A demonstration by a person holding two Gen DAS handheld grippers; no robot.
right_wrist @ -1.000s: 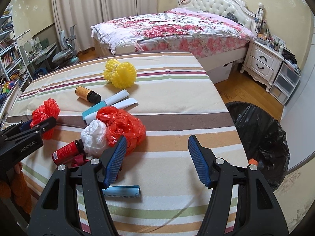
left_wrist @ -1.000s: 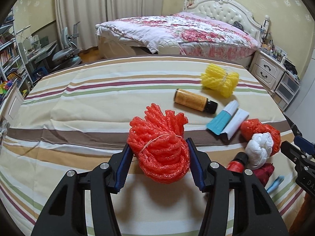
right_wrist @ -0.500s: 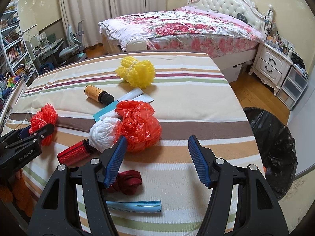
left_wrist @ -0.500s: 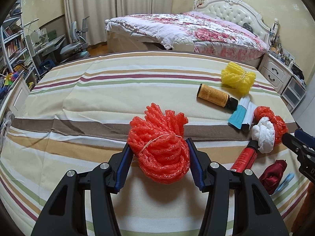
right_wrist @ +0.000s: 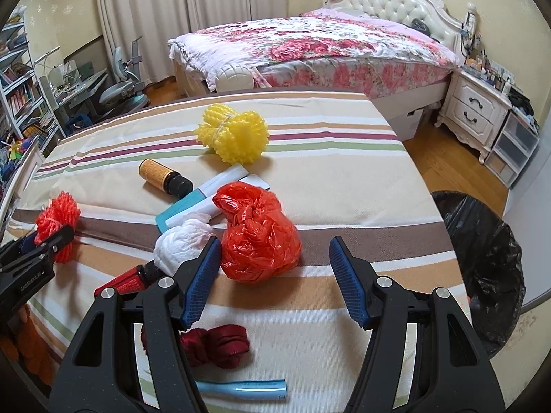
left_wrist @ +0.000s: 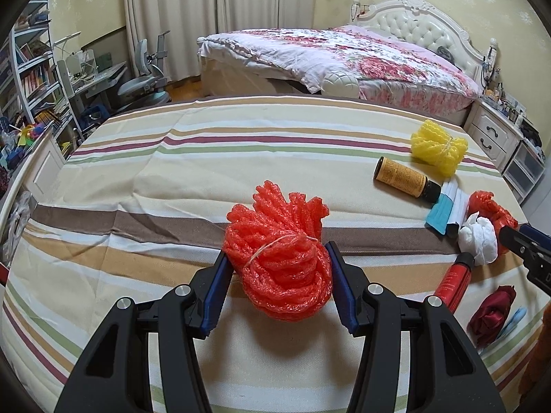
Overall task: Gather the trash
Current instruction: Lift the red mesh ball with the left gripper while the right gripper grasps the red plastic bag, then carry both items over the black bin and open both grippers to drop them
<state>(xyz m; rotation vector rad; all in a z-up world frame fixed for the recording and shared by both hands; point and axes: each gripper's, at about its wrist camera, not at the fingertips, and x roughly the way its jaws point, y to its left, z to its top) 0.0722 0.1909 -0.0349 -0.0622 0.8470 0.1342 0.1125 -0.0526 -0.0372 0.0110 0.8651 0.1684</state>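
Observation:
My left gripper [left_wrist: 277,278] is shut on an orange foam net bundle [left_wrist: 279,254] and holds it just above the striped tablecloth [left_wrist: 137,179]; the bundle also shows in the right wrist view [right_wrist: 56,220]. My right gripper [right_wrist: 272,275] is open, and a knotted red plastic bag [right_wrist: 258,237] lies just ahead between its fingers. A white crumpled bag [right_wrist: 179,241] touches the red bag's left side. A black-lined trash bin [right_wrist: 482,261] stands on the floor at the table's right.
On the table lie a yellow foam net [right_wrist: 234,134], an amber bottle [right_wrist: 165,175], teal-and-white packets [right_wrist: 206,196], a red bottle [right_wrist: 127,280], a dark red cloth [right_wrist: 217,344] and a blue wrapper [right_wrist: 244,387]. A bed [right_wrist: 310,44] and nightstand [right_wrist: 475,110] stand beyond.
My left gripper, still holding the orange net, has turned left, so the other trash slid right in its view. My right gripper has moved forward to the red bag.

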